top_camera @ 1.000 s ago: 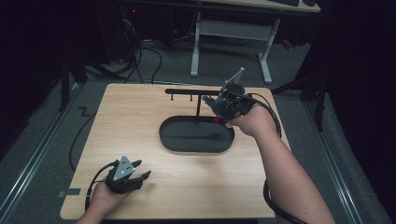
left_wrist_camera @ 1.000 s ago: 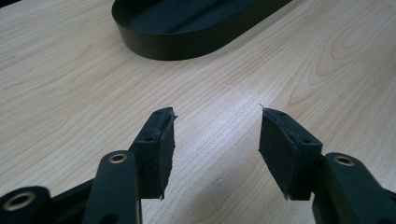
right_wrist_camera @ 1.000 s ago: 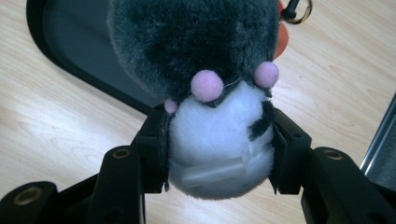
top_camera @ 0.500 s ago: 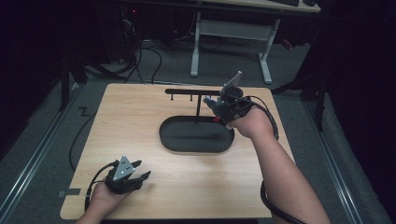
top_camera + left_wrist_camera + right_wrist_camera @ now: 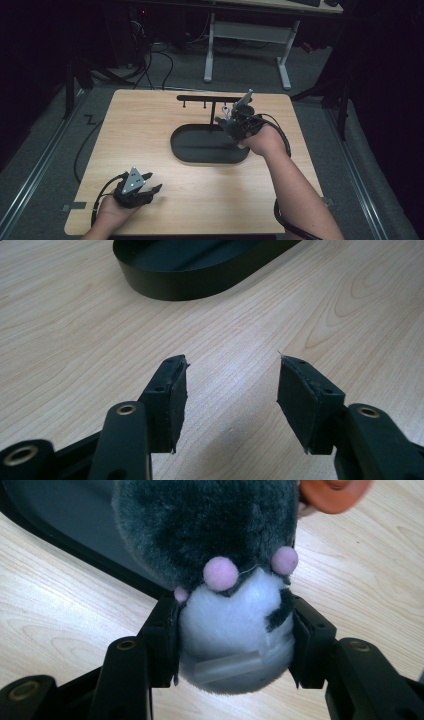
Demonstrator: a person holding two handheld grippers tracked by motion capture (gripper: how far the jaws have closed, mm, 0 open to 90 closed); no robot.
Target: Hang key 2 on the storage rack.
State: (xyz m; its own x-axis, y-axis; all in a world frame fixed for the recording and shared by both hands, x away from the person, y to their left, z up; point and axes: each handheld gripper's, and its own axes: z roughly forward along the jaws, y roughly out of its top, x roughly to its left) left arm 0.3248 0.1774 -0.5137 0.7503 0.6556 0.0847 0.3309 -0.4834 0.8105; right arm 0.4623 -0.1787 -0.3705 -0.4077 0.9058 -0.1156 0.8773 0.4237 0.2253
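**Q.** Which step is shown, and where is the plush toy (image 5: 220,580)?

**A.** The carrying step. The right gripper (image 5: 232,647) has its jaws about half closed, and both pads press into the toy's white, rounded part. In the high view this gripper (image 5: 227,122) is right of centre, at the right end of the black oval tray (image 5: 200,157) and just below the hooked stand (image 5: 210,98). The toy hangs over the tray's rim, partly above wood.

**Q.** What does the next move call for?

**A.** Probably a short shift inward, so that the toy clears the rim and sits over the tray floor. The jaws would then spread, once the toy is low enough not to roll. The soft body may cling to one pad, so the opening should be full. This is a judgement; the hooks on the stand remain a possible destination.

**Q.** And the other claw?

**A.** The left gripper (image 5: 154,182) rests at the lower left of the table (image 5: 140,130). Its jaws stand wide apart with nothing between them.

**Q.** What does each view add?

**A.** The right gripper view gives the toy's grey fur, pink dots and a clear tube, as well as the pad contact. The high view is too coarse for these, but it alone gives the layout. The left gripper view (image 5: 230,385) confirms bare wood between its pads and the tray wall (image 5: 190,282) at the top of the frame.
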